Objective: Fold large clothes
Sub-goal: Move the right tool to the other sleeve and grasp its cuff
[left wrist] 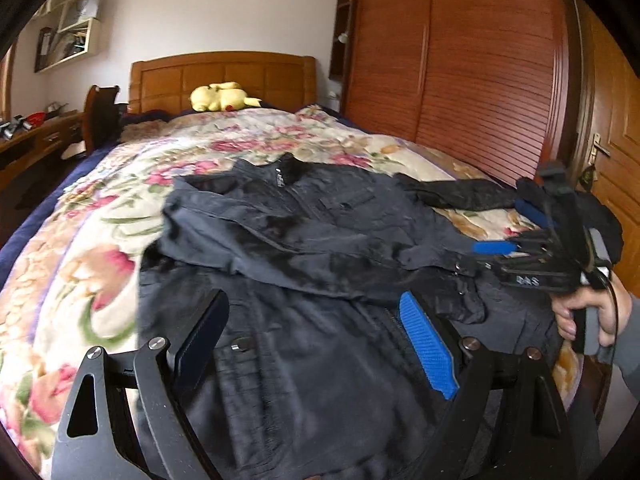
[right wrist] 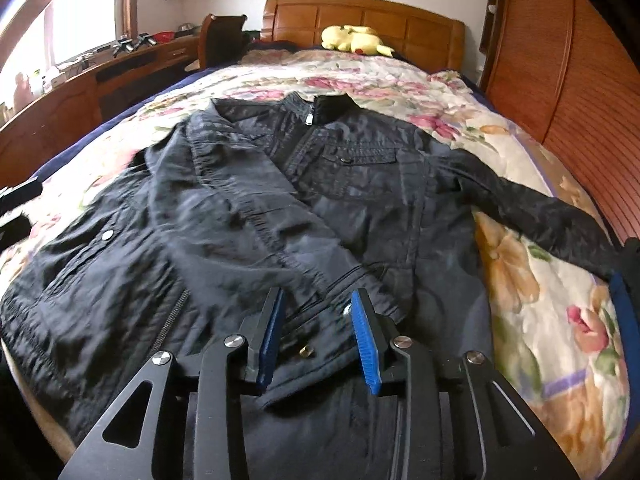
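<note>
A dark navy jacket point(left wrist: 304, 232) point(right wrist: 360, 184) lies front up on the floral bedspread point(left wrist: 100, 220), collar toward the headboard. One sleeve point(right wrist: 248, 216) is folded across its front; the other sleeve point(right wrist: 540, 208) stretches out to the right over the bedspread. My right gripper point(right wrist: 318, 336) hovers low over the folded sleeve's cuff, jaws partly apart, pads not pressing the cloth. In the left wrist view that right gripper point(left wrist: 512, 230) shows at the right, held by a hand point(left wrist: 580, 312). My left gripper point(left wrist: 316, 340) stands wide open over the jacket's lower front, holding nothing.
A yellow plush toy point(left wrist: 222, 97) rests by the wooden headboard point(left wrist: 224, 76). A tall wooden wardrobe point(left wrist: 460, 60) runs along the bed's right side. A desk point(right wrist: 80, 80) and a chair point(right wrist: 218, 38) stand to the left under the window.
</note>
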`<control>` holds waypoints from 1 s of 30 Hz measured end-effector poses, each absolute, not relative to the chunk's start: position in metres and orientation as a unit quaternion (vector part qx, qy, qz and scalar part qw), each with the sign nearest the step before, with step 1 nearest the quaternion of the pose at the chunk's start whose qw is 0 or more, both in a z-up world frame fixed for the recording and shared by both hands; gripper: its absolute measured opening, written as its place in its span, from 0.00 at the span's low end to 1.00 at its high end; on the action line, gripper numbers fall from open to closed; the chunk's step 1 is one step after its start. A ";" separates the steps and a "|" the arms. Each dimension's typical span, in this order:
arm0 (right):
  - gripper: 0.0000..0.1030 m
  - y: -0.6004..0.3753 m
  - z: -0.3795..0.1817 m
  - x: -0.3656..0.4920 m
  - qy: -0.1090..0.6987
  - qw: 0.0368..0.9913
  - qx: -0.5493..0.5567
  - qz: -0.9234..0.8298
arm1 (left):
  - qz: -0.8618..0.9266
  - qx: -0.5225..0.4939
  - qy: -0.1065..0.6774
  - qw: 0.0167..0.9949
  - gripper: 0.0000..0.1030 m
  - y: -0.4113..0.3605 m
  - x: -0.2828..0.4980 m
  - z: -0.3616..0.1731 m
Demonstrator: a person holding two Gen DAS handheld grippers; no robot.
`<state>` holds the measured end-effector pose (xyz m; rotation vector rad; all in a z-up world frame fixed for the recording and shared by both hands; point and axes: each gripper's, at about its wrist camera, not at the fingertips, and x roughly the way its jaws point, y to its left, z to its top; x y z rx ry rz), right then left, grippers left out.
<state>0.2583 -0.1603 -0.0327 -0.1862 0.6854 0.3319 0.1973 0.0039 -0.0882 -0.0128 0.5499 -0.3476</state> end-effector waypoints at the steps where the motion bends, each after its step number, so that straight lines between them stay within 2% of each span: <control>1: 0.34 -0.162 -0.035 0.265 0.338 0.923 -0.091 0.161 | -0.175 -0.006 0.273 0.946 0.85 -0.002 0.201 -0.089; 13: 0.35 -0.166 -0.075 0.322 0.413 0.887 -0.092 0.185 | -0.210 0.013 0.285 0.935 0.85 -0.046 0.219 -0.098; 30: 0.43 -0.168 -0.076 0.317 0.405 0.890 -0.096 0.188 | -0.215 0.009 0.300 0.930 0.85 -0.046 0.224 -0.104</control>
